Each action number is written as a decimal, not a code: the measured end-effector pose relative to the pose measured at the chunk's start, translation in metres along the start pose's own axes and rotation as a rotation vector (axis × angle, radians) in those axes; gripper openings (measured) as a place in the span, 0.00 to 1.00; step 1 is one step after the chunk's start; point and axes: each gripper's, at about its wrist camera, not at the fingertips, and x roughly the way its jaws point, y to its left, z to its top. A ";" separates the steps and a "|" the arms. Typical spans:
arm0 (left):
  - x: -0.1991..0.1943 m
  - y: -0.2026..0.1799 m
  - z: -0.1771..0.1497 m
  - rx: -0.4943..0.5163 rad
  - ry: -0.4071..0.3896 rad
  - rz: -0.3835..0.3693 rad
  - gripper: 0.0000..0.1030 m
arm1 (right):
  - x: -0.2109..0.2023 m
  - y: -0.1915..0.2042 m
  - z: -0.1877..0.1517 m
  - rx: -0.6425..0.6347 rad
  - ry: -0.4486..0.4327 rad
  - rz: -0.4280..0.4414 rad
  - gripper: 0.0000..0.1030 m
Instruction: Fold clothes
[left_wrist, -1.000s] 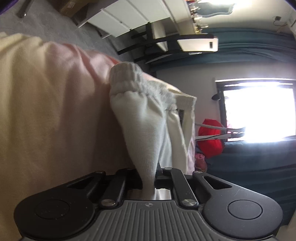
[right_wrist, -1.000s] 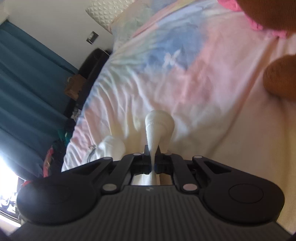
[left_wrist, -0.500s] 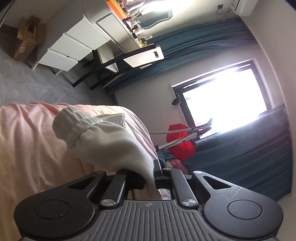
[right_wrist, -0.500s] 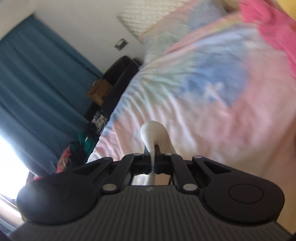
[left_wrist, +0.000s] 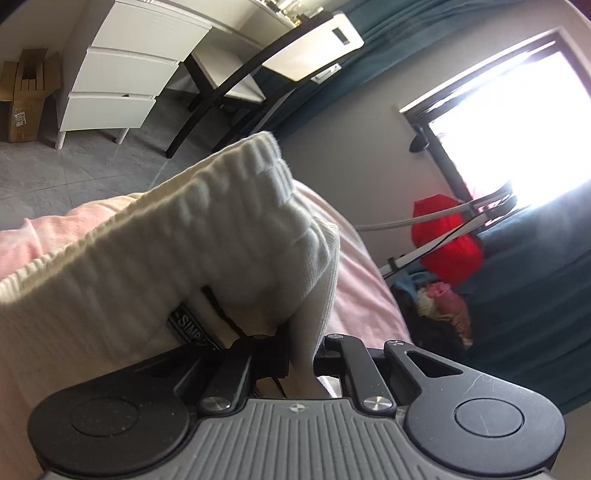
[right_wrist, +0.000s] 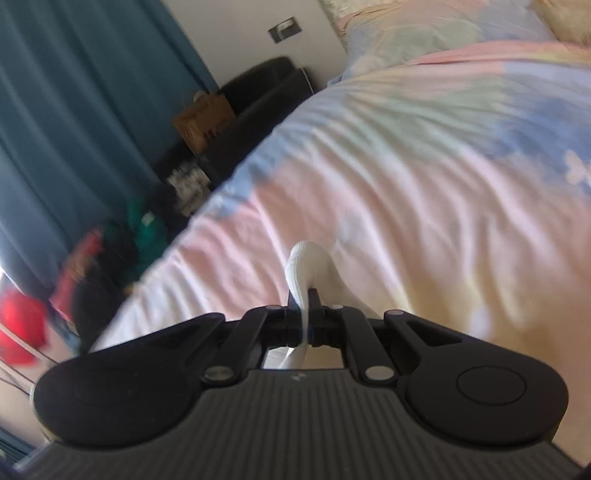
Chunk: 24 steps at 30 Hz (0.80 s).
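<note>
A white ribbed garment (left_wrist: 177, 236) with an elastic waistband and a small black label fills the left wrist view, lifted above the pink bed cover (left_wrist: 354, 288). My left gripper (left_wrist: 301, 350) is shut on a fold of it, and its fingertips are buried in the cloth. In the right wrist view, my right gripper (right_wrist: 304, 299) is shut on another white bunch of the garment (right_wrist: 306, 266), held over the pastel tie-dye bed cover (right_wrist: 424, 177). The rest of the garment hangs below the grippers, out of sight.
Beyond the bed's edge stand a white drawer unit (left_wrist: 118, 85), a black-framed chair and desk (left_wrist: 258, 62) and cardboard boxes (left_wrist: 26, 99) on a grey floor. A bright window (left_wrist: 517, 122), teal curtains (right_wrist: 66, 122), a red item (left_wrist: 447, 240), clothes piles (right_wrist: 122, 243) and pillows (right_wrist: 424, 33) surround the bed.
Both grippers have swung quickly sideways and rolled, carrying the white garment up off the bed. The waistband now spreads wide in front of the left camera; the brown soft toy has left the right view.
</note>
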 end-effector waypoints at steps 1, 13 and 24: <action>0.013 0.001 -0.001 0.008 0.019 0.023 0.11 | 0.009 0.003 -0.007 -0.014 0.004 -0.020 0.06; 0.008 0.004 -0.002 0.205 0.054 -0.112 0.47 | 0.008 -0.009 -0.019 0.007 0.083 0.183 0.89; -0.123 0.075 -0.060 0.144 0.027 -0.209 0.82 | -0.091 -0.095 -0.061 0.241 0.090 0.344 0.89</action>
